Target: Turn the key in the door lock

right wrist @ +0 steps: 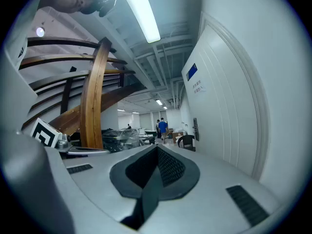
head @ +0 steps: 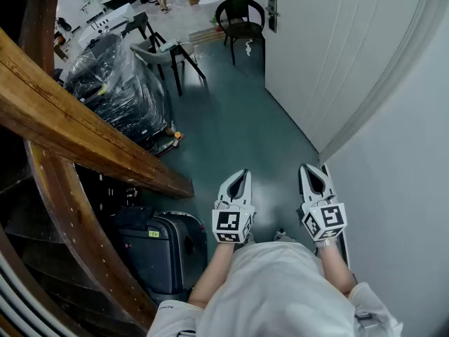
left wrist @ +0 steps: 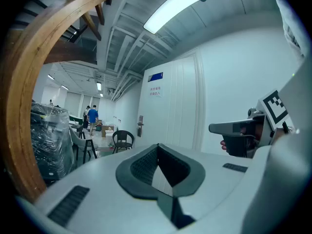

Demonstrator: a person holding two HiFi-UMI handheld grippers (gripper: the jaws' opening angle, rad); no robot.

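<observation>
Open teal floor (head: 242, 128) ahead, white door (head: 330, 55) along right
Both closed and empty: left gripper (head: 240, 175), right gripper (head: 309, 170); lock plate (head: 271, 10) far ahead

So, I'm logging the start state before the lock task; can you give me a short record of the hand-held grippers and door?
left hand-held gripper: shut, empty, held over the floor
right hand-held gripper: shut, empty, near the wall
door: closed, ahead on the right
lock plate: on the door, well ahead of both; key not discernible
black chair: beside the lock plate
suitcase: lower left, on the floor
</observation>
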